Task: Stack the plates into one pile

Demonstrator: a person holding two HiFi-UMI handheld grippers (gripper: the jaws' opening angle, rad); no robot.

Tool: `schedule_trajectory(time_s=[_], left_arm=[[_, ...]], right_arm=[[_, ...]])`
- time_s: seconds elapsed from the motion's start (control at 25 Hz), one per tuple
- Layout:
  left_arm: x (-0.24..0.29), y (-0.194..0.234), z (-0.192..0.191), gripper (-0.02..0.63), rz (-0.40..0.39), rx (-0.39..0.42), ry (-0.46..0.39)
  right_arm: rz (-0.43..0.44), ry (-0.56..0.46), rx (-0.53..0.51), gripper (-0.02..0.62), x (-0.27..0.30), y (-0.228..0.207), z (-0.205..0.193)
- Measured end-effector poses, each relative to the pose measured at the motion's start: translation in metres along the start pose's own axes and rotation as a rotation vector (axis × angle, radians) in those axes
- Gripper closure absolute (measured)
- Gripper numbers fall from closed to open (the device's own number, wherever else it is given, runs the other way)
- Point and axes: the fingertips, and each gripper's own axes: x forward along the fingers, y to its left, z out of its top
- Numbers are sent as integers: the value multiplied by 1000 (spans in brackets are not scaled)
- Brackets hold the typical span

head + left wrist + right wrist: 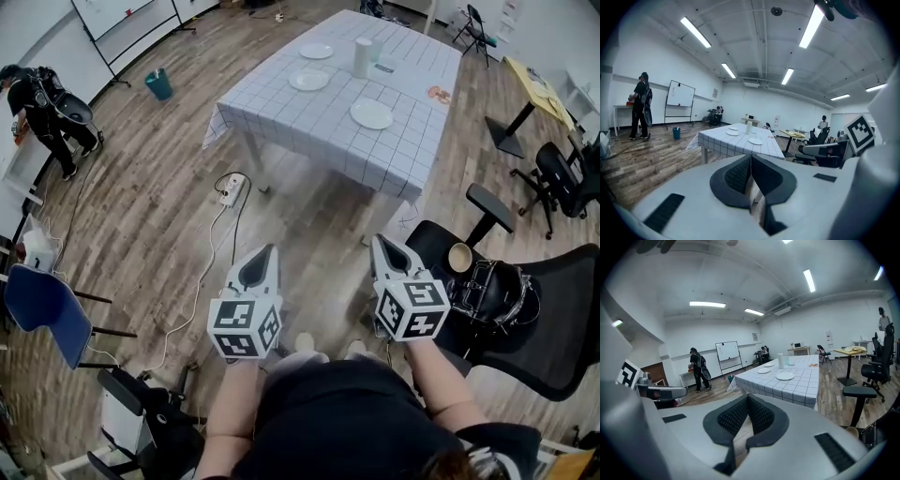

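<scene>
The left claw and right claw are clenched, holding nothing. The plates lie far ahead on the table, the nearest plate on the right claw's side.

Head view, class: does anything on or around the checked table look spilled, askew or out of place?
Nothing is spilled or tipped: the three plates lie flat and apart, and the white roll stands upright. Only the power strip, loose on the floor beside the table, looks untidy.
</scene>
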Motion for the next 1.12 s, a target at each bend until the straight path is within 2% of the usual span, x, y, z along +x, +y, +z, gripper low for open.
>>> schedule_trajectory(time_s=[0.32,0.6,0.88,1.12], left_arm=[[-12,63,6,577,18,-7,0],[-17,95,7,577,31,-17,11],[1,110,17,577,35,-38,-6],[44,125,31,577,40,-26,-11]], right_arm=[[22,6,-18,580,40,45,6],[55,12,-45,580,63,76,13],[77,12,-38,579,89,79,18],[104,15,-16,563,138,64,27]])
